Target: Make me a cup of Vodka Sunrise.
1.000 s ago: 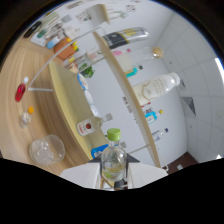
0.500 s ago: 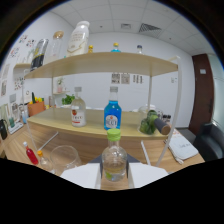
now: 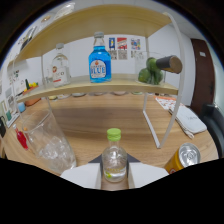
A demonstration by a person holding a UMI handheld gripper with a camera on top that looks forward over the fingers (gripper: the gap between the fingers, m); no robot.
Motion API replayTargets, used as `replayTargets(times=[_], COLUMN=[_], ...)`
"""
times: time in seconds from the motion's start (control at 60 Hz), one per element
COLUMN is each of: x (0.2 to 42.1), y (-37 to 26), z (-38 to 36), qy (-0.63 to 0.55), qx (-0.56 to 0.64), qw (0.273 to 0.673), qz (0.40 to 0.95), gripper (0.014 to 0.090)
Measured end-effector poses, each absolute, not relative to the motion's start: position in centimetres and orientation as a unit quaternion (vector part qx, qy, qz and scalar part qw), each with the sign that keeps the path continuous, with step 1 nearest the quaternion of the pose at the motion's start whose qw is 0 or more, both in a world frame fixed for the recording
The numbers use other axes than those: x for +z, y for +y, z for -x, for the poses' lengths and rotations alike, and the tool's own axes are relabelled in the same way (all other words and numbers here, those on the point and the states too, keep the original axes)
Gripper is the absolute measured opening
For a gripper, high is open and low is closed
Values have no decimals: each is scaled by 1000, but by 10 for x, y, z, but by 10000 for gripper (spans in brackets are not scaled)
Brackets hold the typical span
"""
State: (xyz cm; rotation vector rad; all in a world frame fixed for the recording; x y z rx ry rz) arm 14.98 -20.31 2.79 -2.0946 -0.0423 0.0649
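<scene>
A red stirring tool (image 3: 21, 138) is lying at the far left of the wooden table (image 3: 100, 120), just beside a clear faceted glass tumbler (image 3: 47, 142) that is standing a little left of the tongs (image 3: 115, 175). On the shelf (image 3: 100, 85) behind it, a clear glass spirit bottle with a white label (image 3: 60, 70) is standing, and next to that a tall bottle of blue liquid marked BLUE (image 3: 99, 59).

In the middle, the small clear bottle with a lime-green cap (image 3: 114, 155) is sitting between the two white fingers (image 3: 80, 176), which are closing against its lower body on both sides and carrying it upright; the tongs are only as wide open as the bottle itself. It is looking light and stiff but smooth, so it could be slipping or twisting when tilted to pour. Holding low on the straight wall, below the shoulder, is seeming the soundest place.

Further right, a dark green bottle lying on its side with a cork-coloured end (image 3: 159, 68) is resting on the shelf, and an orange drinks can (image 3: 183, 157) is standing near the tongs on the table.
</scene>
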Motion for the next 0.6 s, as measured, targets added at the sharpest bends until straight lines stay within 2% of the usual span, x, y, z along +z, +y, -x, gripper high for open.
replayTargets(times=[0.167,0.417,0.55,0.6], x=[14,13,20,28], y=[-207,-212,-221,-226], z=[-153,-154,-152,-151], qy=[-2,-9,-9,-7], qx=[24,11,-3,-8], qw=[464,462,462,466], qz=[886,887,887,885], gripper=[364,377,484,573])
